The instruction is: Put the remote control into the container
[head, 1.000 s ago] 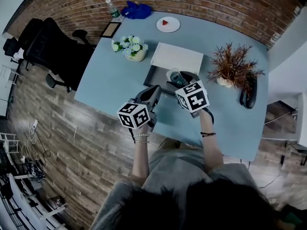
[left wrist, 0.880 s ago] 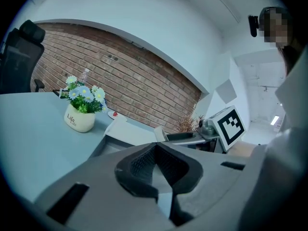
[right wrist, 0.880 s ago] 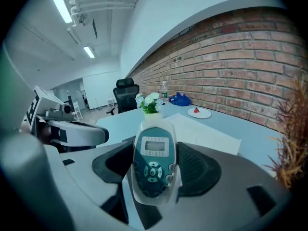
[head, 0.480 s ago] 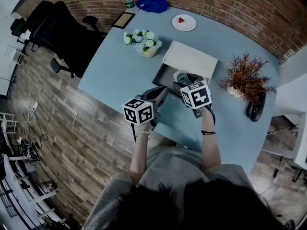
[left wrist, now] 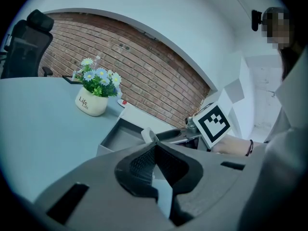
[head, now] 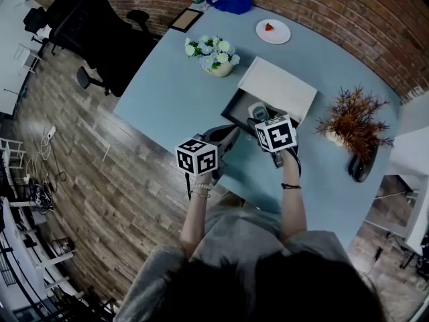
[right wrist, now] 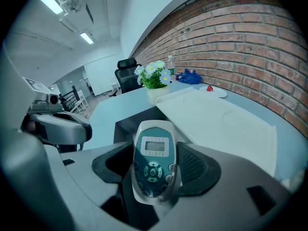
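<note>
Brick backs a pale blue table (head: 171, 102), and everything that matters sits at its near edge. The remote control (right wrist: 151, 153) is pinched upright between the pads of the right gripper (right wrist: 155, 177), screen and buttons facing the camera. The grip falls on its lower half, so the top end pokes out free to go in first. It hangs just over the near rim of the dark open container (head: 236, 107), not yet inside. A white lid (head: 278, 89) lies against the container's far side, out of the way, so the opening is clear from the person's side.

To the left, the left gripper (left wrist: 155, 150) waits with its tips pressed together on nothing, close by the container's near left corner. I would guess it is parked there to steady the container if it slides. Further left, a pot of flowers (head: 214, 58) stands well apart.
</note>
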The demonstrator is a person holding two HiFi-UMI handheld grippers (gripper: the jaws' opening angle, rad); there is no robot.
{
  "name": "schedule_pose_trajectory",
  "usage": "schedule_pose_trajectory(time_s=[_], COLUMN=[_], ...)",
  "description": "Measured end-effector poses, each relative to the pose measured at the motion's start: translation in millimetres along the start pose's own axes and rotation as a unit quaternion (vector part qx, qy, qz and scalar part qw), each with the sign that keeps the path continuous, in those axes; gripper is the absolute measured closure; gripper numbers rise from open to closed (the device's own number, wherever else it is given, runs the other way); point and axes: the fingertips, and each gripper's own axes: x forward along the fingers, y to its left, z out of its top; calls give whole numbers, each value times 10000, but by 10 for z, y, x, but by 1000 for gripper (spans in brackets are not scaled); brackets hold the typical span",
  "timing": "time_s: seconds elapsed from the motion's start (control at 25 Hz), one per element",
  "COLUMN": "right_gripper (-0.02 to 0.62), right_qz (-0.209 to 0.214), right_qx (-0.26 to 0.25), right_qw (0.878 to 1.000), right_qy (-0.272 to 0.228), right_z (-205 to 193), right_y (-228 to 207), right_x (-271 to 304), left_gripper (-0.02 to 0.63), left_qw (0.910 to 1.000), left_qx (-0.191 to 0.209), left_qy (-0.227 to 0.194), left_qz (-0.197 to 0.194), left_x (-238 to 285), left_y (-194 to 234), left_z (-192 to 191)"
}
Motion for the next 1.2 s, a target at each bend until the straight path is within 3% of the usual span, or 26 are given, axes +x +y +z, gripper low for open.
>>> schedule_pose_trajectory(time_s=[0.44,0.8,1.2], right_gripper=[308,309,308], right_qz=[30,-312,-252], right_qx=[74,7,270], right_qw=[9992,9934,9950], right_qy=[392,1102,923], right_z=[-56,-185,-133], right_y=[9,-16,-8], right_x=[301,428,463], left_gripper=[603,603,603], left_qw=[9999,9997,9997], left_qx=[-45,-120,-180], left_qy=[125,193,136], left_qz=[63,129,135], left_x=[10,-55,-98], left_y=[101,177,201], left_z=[-12,-47,-34])
